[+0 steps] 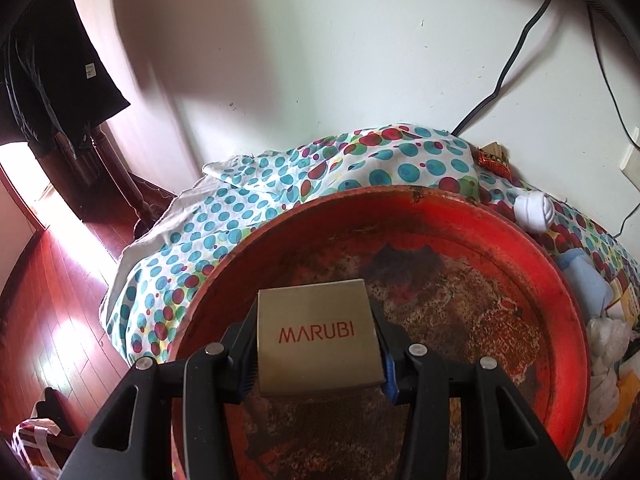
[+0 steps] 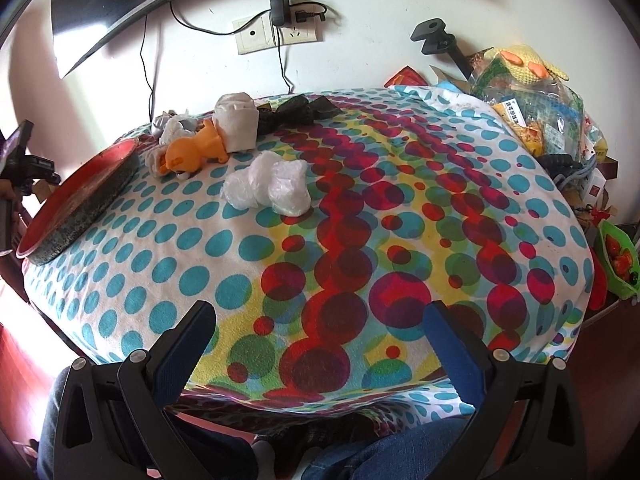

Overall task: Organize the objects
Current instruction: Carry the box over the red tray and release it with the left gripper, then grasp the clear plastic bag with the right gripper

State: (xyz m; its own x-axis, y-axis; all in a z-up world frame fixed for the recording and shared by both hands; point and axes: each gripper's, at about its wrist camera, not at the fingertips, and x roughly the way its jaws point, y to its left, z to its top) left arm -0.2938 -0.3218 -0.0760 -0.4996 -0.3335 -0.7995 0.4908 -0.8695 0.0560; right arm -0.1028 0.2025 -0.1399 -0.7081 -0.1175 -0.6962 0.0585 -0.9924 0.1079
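Observation:
My left gripper is shut on a beige MARUBI box and holds it over the worn red round tray. The tray also shows in the right wrist view, at the table's left edge. My right gripper is open and empty above the near edge of the dotted tablecloth. On the cloth lie a crumpled clear plastic bag, an orange toy, a rolled white sock and a black bow.
A pile of packets and a yellow knit item crowds the back right. A green container sits off the right edge. A wall socket with plugs and cables is behind. Wooden floor lies left of the table.

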